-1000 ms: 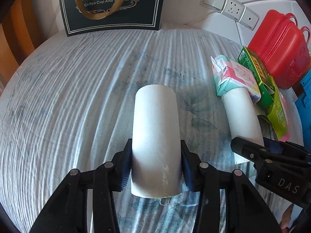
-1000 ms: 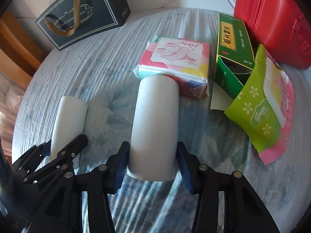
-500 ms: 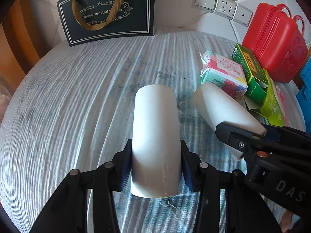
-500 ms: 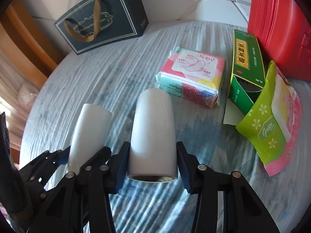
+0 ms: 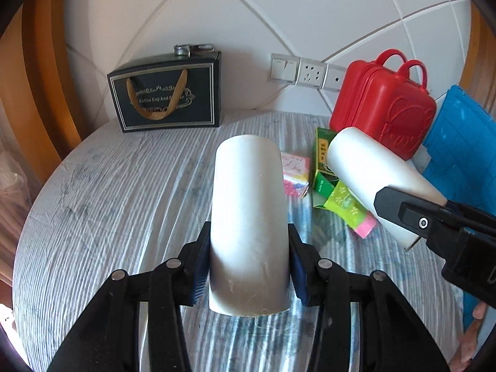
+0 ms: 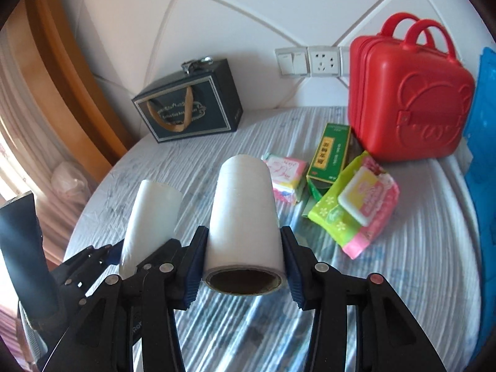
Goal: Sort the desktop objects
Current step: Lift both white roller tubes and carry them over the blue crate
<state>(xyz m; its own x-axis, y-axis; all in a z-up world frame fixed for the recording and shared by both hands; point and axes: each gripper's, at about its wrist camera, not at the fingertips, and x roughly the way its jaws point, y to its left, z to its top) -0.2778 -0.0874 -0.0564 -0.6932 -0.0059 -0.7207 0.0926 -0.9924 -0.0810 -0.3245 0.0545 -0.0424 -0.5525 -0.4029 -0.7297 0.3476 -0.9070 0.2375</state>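
The left gripper pinches a white roll between its blue pads, the roll standing out ahead of the fingers and clear of the striped bedspread below. Just to its right the right gripper clamps a second white roll the same way, its brown cardboard core facing the camera; in the left wrist view that second roll angles in from the right, near the first but apart from it. Both rolls hang in the air above the cloth.

Far ahead of the left gripper, against the white padded wall, stands a dark gift bag with a tan ribbon handle. Ahead and to the right of the right gripper lie the other items in a loose cluster: a pink sanitary-pad pack, a green carton with its near end open, and a green-and-pink wipes pack. Behind them, well beyond the right gripper, a red toy suitcase stands upright, with a blue panel at the far right edge.

The step in hand appears to be carrying the pair of rolls to their place. Doing it well likely means keeping the squeeze even, since soft paper can slip or crush, holding the two rolls apart so they do not knock, and setting them down side by side clear of the cluster.
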